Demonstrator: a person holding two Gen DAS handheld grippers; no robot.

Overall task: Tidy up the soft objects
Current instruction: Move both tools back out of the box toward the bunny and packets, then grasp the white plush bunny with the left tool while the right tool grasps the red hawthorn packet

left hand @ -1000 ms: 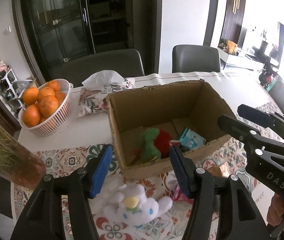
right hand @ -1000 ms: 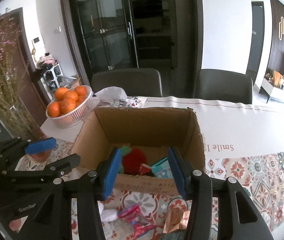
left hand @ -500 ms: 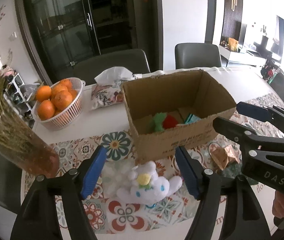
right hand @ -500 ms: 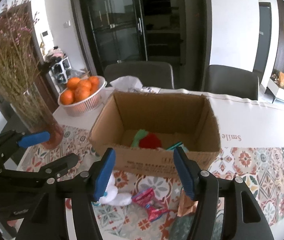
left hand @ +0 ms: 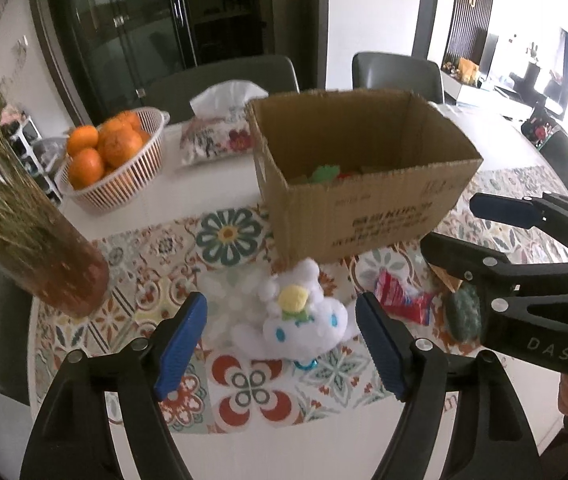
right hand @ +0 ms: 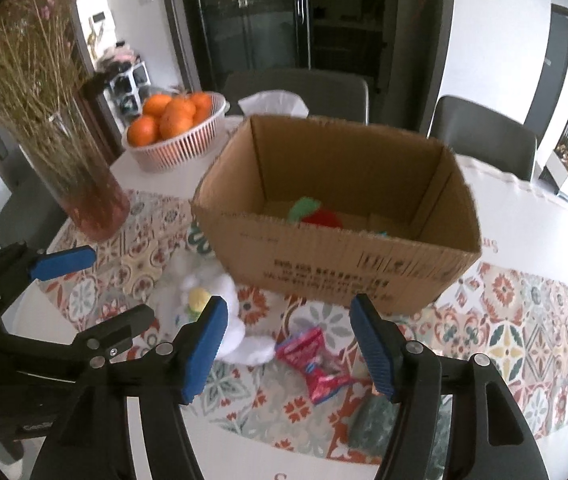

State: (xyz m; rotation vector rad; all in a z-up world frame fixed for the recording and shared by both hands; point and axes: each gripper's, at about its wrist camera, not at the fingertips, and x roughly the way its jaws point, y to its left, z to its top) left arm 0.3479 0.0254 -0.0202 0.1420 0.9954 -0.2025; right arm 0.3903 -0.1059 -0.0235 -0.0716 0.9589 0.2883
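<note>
White plush toy [left hand: 298, 324] with yellow tuft and blue eyes lies on the patterned table mat [left hand: 228, 236], just in front of the cardboard box [left hand: 364, 184]. Your left gripper [left hand: 280, 344] is spread wide, empty, the plush between its blue pads. Your right gripper [right hand: 288, 344] gapes empty too, over a red wrapper [right hand: 316, 360]. Both have pulled back from the box since a second ago.

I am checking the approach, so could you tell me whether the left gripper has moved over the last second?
Yes. The left gripper has pulled back from the cardboard box, which was close between its open jaws; now the white plush toy sits there.
</note>
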